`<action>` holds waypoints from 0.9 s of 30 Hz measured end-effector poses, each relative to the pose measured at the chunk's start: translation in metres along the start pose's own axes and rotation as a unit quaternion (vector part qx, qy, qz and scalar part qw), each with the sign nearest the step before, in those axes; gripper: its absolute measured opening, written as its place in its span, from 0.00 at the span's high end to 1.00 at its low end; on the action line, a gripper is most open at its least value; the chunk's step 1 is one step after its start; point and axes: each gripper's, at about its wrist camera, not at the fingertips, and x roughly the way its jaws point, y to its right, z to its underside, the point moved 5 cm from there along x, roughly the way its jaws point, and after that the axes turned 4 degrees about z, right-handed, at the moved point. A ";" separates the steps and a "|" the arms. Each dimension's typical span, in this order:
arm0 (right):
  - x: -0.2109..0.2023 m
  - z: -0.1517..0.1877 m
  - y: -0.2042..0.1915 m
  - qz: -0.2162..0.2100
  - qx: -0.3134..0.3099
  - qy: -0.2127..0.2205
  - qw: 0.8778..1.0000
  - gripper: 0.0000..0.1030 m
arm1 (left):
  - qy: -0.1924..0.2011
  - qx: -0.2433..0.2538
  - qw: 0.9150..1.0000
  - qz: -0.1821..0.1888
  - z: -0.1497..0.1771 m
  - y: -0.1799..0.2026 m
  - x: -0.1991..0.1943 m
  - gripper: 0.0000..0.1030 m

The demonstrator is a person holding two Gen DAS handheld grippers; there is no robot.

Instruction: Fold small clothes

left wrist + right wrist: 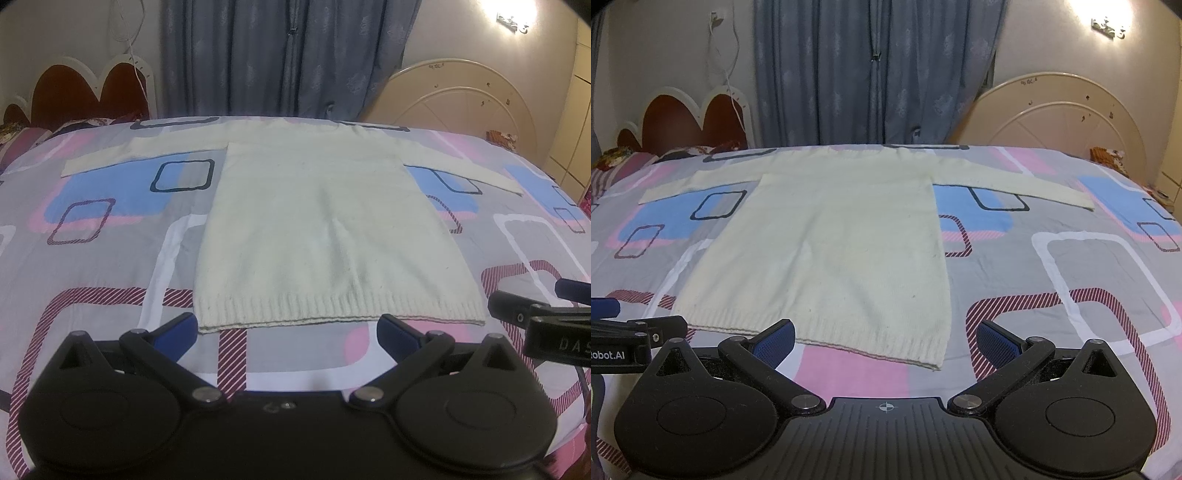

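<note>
- I see a cream knitted sweater (332,229) lying flat on the bed (92,258), filling the middle of both frames, with its ribbed hem toward my cameras and its neckline at the far edge of the bed.
- Both sleeves are spread outward: one reaches toward the left of the frame, the other (1027,184) toward the right.
- My left tongs (287,328) stand wide apart at the bottom of the left wrist view, holding nothing. The hem sits just beyond the blue fingertips (183,326), between them; I cannot tell whether they touch the knit.
- My right tongs (885,339) are also spread wide and empty. In the right wrist view the hem's right corner lies between the fingers, with the left pad (777,338) overlapping the hem's edge in the picture.
- Each tool shows at the edge of the other's view: the right one at the lower right of the left wrist view, the left one at the lower left of the right wrist view.
- The bed sheet carries pink, blue and grey squares. Blue curtains (871,74) hang behind, and a cream headboard (1060,118) stands at the upper right.
</note>
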 end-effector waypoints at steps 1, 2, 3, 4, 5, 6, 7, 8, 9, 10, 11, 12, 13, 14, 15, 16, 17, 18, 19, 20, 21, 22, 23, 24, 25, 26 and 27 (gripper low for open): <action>0.000 0.000 0.000 0.000 0.000 0.000 1.000 0.00 | 0.000 0.000 1.000 0.000 0.000 0.000 0.000 0.00; 0.000 0.000 0.000 0.000 0.000 0.001 1.000 0.00 | 0.000 0.000 1.000 0.000 0.000 0.000 0.000 0.00; 0.000 0.000 0.000 0.000 -0.001 0.001 1.000 0.00 | 0.000 0.000 1.000 0.000 0.000 0.000 0.000 0.00; 0.001 -0.001 0.000 -0.001 -0.001 0.001 1.000 0.00 | 0.000 0.000 1.000 0.001 0.000 0.000 0.000 0.00; 0.000 -0.001 0.000 -0.002 -0.001 0.001 1.000 0.00 | 0.000 0.000 1.000 0.000 0.000 0.000 0.000 0.00; 0.000 -0.001 -0.001 -0.002 -0.001 0.001 1.000 0.00 | 0.000 0.000 1.000 0.000 0.000 0.000 0.000 0.00; 0.000 -0.001 -0.001 -0.002 -0.002 0.001 1.000 0.00 | -0.001 0.000 1.000 0.000 0.000 0.000 0.000 0.00; 0.000 -0.001 0.000 -0.003 -0.002 0.001 1.000 0.00 | -0.001 0.000 1.000 0.000 -0.001 0.000 -0.001 0.00; 0.000 -0.001 0.000 -0.003 -0.002 0.002 1.000 0.00 | -0.001 0.000 1.000 0.000 -0.001 0.000 -0.001 0.00; 0.000 -0.001 0.000 -0.003 -0.001 0.001 1.000 0.00 | -0.001 0.001 1.000 -0.001 -0.001 0.000 -0.001 0.00; 0.000 -0.001 0.000 -0.002 -0.002 0.001 1.000 0.00 | 0.000 0.001 1.000 -0.001 -0.001 0.000 -0.001 0.00; -0.001 -0.001 0.000 -0.002 -0.002 0.001 1.000 0.00 | 0.000 0.001 1.000 -0.001 -0.002 0.001 -0.001 0.00; -0.001 -0.001 0.000 -0.002 -0.002 0.002 1.000 0.00 | 0.000 0.001 1.000 -0.001 -0.002 0.001 -0.001 0.00; 0.000 -0.001 0.000 -0.002 -0.002 0.002 1.000 0.00 | 0.000 0.002 1.000 -0.001 -0.001 0.001 -0.001 0.00; -0.001 -0.001 0.000 -0.002 -0.002 0.002 1.000 0.00 | 0.000 0.003 1.000 -0.001 -0.002 0.001 -0.001 0.00; -0.001 -0.001 0.000 -0.002 -0.002 0.002 1.000 0.00 | 0.001 0.004 1.000 -0.001 -0.002 0.003 -0.001 0.00; -0.001 -0.002 0.000 -0.002 -0.001 0.002 1.000 0.00 | 0.001 0.004 1.000 -0.001 -0.002 0.003 -0.001 0.00; -0.001 -0.002 0.000 -0.001 0.000 0.003 1.000 0.00 | 0.001 0.005 1.000 -0.001 -0.002 0.004 -0.001 0.00; -0.001 -0.002 0.001 -0.001 0.001 0.003 1.000 0.00 | 0.001 0.005 1.000 -0.001 -0.002 0.004 -0.001 0.00; -0.001 -0.002 0.001 -0.001 0.001 0.003 1.000 0.00 | 0.001 0.006 1.000 0.000 -0.002 0.004 -0.001 0.00; -0.001 -0.002 0.001 0.000 0.002 0.002 1.000 0.00 | 0.001 0.006 1.000 -0.001 -0.002 0.005 -0.001 0.00; -0.002 -0.002 0.001 0.000 0.003 0.002 1.000 0.00 | 0.001 0.007 1.000 -0.001 -0.002 0.005 -0.001 0.00; -0.002 -0.002 0.001 0.000 0.003 0.002 1.000 0.00 | 0.000 0.007 1.000 -0.001 -0.002 0.005 0.000 0.00; -0.002 -0.002 0.002 0.001 0.003 0.002 1.000 0.00 | 0.001 0.007 1.000 0.000 -0.002 0.005 0.000 0.00; -0.002 -0.002 0.001 0.001 0.004 0.002 1.000 0.00 | 0.001 0.007 1.000 -0.001 -0.002 0.005 0.000 0.00; -0.002 -0.002 0.002 0.001 0.004 0.002 1.000 0.00 | 0.000 0.006 1.000 -0.001 -0.002 0.005 0.000 0.00; -0.002 -0.002 0.002 0.001 0.003 0.002 1.000 0.00 | 0.000 0.005 1.000 0.000 -0.002 0.005 0.000 0.00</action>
